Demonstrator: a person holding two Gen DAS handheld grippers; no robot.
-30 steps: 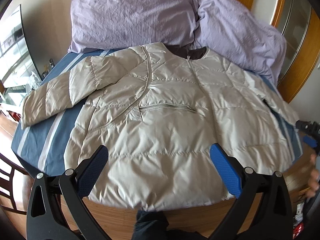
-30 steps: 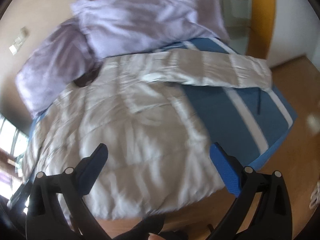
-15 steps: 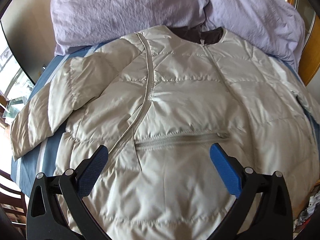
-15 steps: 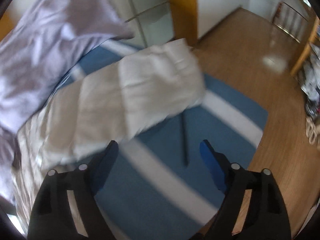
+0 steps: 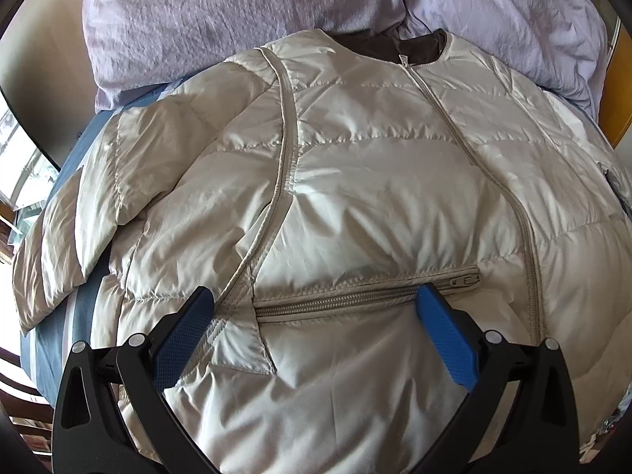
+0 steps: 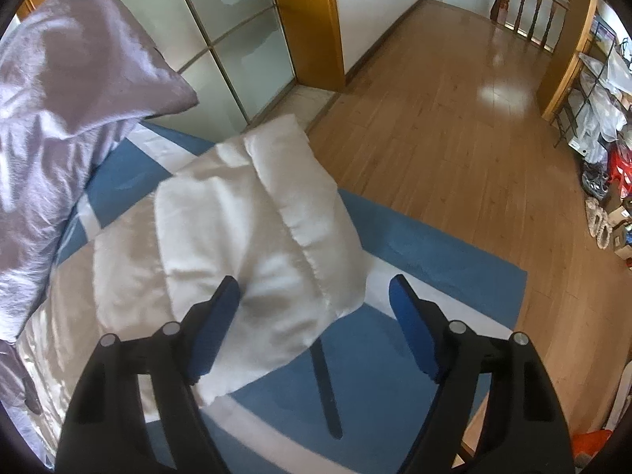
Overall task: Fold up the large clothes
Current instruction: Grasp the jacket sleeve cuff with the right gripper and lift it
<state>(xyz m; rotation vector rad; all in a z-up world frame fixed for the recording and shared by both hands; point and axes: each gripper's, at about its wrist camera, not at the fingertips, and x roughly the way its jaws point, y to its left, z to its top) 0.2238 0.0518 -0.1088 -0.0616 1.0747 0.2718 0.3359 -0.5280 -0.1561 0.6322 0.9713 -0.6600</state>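
A beige quilted puffer jacket (image 5: 355, 197) lies front up and spread flat on the bed, collar toward the pillows, its left sleeve (image 5: 79, 217) stretched out to the left. My left gripper (image 5: 316, 304) is open and empty, low over the chest pocket zip (image 5: 355, 296). In the right wrist view the jacket's other sleeve (image 6: 252, 237) lies across the blue striped bedspread (image 6: 434, 260). My right gripper (image 6: 316, 296) is open, its jaws straddling the sleeve's cuff end (image 6: 324, 260).
Two lilac pillows (image 5: 245, 19) lie at the head of the bed. A dark strap (image 6: 326, 387) lies on the bedspread below the cuff. Wooden floor (image 6: 454, 118), a glass sliding door (image 6: 221, 39) and cluttered shelves (image 6: 604, 118) lie beyond the bed's right edge.
My left gripper has moved forward and down over the jacket's chest. My right gripper has swung right and closed in on the sleeve cuff. Both stay open.
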